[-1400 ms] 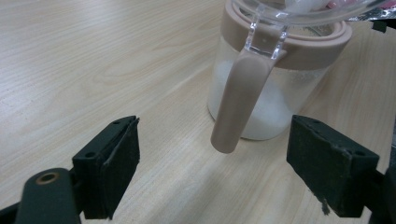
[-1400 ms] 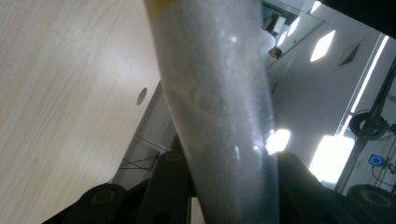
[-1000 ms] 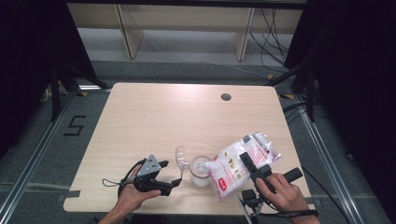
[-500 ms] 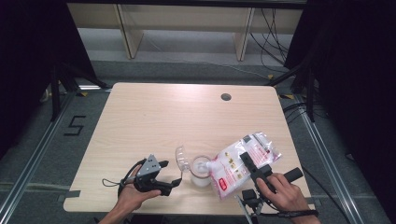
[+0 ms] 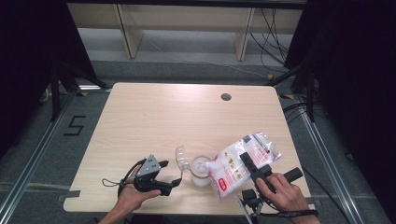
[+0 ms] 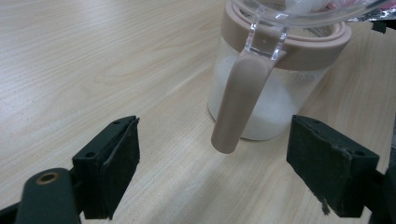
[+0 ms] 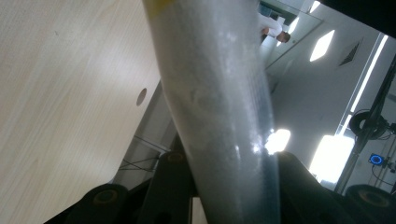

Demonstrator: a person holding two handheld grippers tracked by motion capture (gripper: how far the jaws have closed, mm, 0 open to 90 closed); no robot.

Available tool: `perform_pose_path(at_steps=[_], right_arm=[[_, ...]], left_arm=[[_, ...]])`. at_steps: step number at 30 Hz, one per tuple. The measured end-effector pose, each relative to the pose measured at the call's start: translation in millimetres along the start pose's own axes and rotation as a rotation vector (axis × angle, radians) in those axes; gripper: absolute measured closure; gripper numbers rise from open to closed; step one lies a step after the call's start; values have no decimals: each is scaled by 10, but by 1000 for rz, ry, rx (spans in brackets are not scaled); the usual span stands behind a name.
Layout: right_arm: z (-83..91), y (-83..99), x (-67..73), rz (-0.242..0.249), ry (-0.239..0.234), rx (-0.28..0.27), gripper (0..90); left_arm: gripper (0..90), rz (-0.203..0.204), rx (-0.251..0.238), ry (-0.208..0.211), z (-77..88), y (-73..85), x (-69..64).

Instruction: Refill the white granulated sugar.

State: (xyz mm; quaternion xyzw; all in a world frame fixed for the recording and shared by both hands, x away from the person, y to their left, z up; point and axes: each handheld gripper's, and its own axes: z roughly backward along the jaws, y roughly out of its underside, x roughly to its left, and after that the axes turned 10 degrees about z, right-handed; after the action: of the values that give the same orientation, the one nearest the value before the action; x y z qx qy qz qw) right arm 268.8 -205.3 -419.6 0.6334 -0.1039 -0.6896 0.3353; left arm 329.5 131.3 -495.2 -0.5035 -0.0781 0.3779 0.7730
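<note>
I've got the right gripper (image 5: 249, 163) pinching the tilted bag (image 5: 240, 161) over the jar (image 5: 201, 171) at the desk's (image 5: 187, 116) near edge; left gripper (image 6: 224, 175), spread, should steady its handle (image 6: 240, 98) before pouring.

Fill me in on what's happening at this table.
A person is pouring from a plastic bag, clamped in the right gripper, into a clear jar with a pink rim and flipped-up lid. The jar already holds white granules. The left gripper sits open beside the jar, jaws either side of its pink handle without touching it.
</note>
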Motion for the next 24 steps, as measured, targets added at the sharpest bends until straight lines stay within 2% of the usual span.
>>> perform_pose_path(at_steps=[24], right_arm=[[-4, 9, 13, -30, -11, -11, 803]], left_arm=[[169, 2, -2, 6, -7, 1, 2]])
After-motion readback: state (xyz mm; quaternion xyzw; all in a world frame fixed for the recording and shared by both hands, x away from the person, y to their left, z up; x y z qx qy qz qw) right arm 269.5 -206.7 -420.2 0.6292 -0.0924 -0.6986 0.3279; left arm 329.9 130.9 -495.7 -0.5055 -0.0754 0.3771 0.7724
